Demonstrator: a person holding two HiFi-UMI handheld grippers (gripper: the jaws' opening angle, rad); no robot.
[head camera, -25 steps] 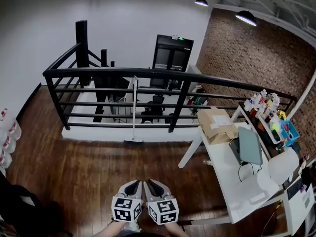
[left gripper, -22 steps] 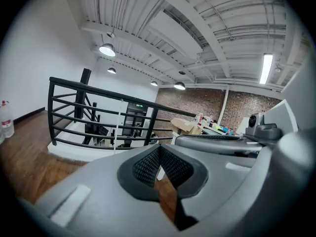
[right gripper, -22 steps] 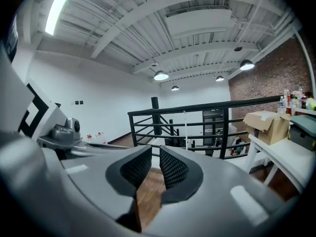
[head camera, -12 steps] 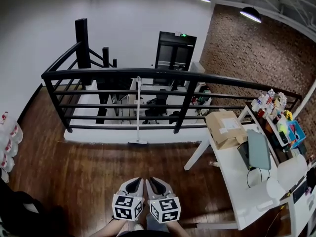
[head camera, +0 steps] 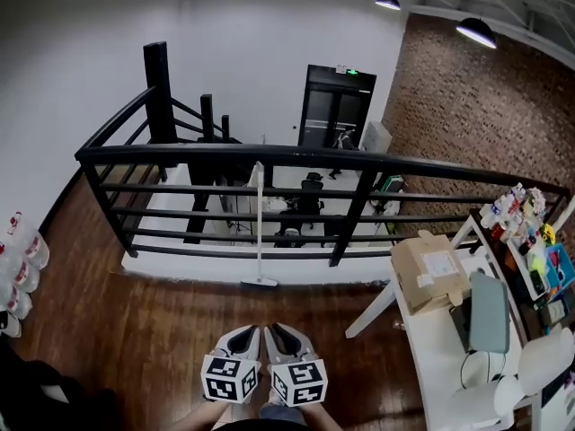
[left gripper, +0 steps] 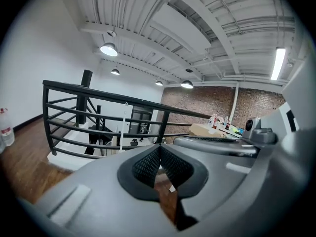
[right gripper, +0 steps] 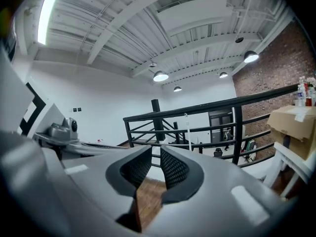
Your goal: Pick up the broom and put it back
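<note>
Broom is stood upright against the black railing, head down on the wooden floor at the white ledge. It is well apart from both grippers, straight ahead of them. Left gripper and right gripper are held side by side, low in the head view. Left jaws are closed tip to tip, with nothing between. Right jaws are set narrow, with a slim gap at the tips and nothing gripped. White table with cardboard box is located to the right.
</note>
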